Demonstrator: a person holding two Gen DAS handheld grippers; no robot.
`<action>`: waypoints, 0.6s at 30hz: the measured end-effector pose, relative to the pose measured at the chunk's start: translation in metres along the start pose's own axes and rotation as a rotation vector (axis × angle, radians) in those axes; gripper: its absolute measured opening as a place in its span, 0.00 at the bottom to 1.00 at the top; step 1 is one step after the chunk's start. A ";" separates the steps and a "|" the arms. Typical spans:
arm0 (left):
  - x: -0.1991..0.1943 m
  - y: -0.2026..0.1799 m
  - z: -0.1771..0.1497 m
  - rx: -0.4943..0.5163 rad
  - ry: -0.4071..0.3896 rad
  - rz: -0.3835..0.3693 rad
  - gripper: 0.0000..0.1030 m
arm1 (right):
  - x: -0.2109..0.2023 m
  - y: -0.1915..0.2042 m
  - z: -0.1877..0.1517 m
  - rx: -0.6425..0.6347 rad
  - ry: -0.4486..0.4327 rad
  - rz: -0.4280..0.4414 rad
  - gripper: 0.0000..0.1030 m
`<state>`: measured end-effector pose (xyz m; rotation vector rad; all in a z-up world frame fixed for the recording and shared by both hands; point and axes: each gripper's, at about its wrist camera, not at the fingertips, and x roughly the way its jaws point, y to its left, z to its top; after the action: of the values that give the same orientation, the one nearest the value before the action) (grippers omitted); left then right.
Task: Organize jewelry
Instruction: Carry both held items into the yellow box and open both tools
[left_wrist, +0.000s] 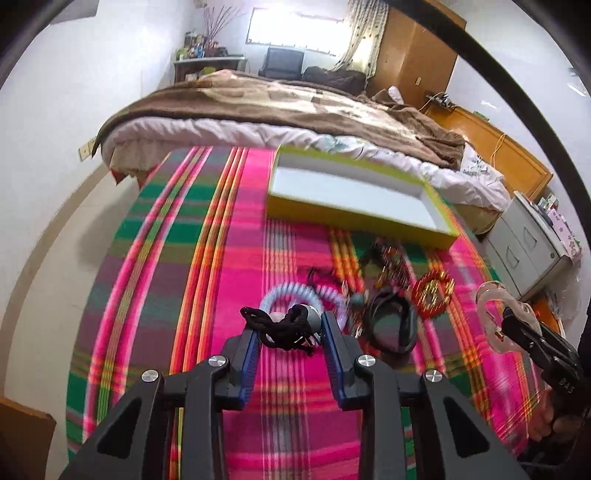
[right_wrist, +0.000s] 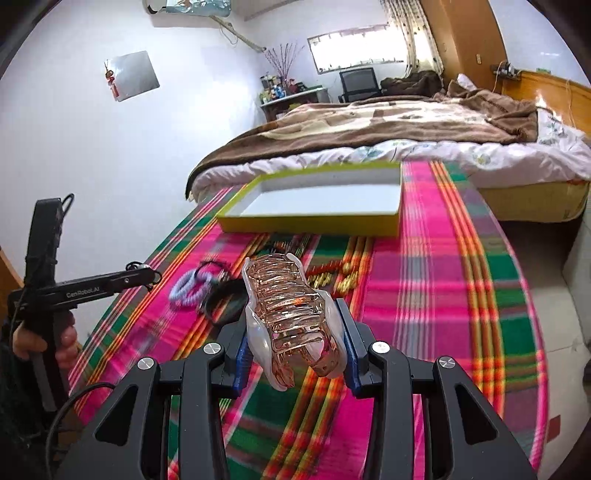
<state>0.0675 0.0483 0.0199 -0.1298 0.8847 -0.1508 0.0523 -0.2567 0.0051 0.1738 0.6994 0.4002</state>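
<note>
A bed (left_wrist: 280, 110) lies beyond the plaid cloth (left_wrist: 221, 258), which has wide bare room on the left. The yellow tray (left_wrist: 354, 218) sits at the cloth's far edge, white inside. Just before it lie bead bangles (left_wrist: 434, 295), a black band (left_wrist: 391, 325) and a pale coil tie (left_wrist: 291, 295). The left gripper (left_wrist: 288, 328) is narrowly closed on a black cord (left_wrist: 280, 326). Only the right view shows the right gripper (right_wrist: 295, 332) half-open, clamping a pink hair claw (right_wrist: 291, 310).
</note>
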 end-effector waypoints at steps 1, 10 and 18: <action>0.000 -0.003 0.008 0.011 -0.007 -0.011 0.31 | 0.001 0.000 0.005 -0.001 -0.006 -0.008 0.39; 0.022 -0.014 0.069 0.029 -0.070 -0.047 0.31 | 0.025 -0.016 0.055 0.006 -0.064 -0.115 0.39; 0.072 -0.010 0.109 0.020 -0.045 -0.034 0.31 | 0.074 -0.041 0.083 0.043 -0.008 -0.195 0.39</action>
<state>0.1964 0.0303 0.0353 -0.1292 0.8357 -0.1880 0.1708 -0.2657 0.0124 0.1465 0.7104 0.1981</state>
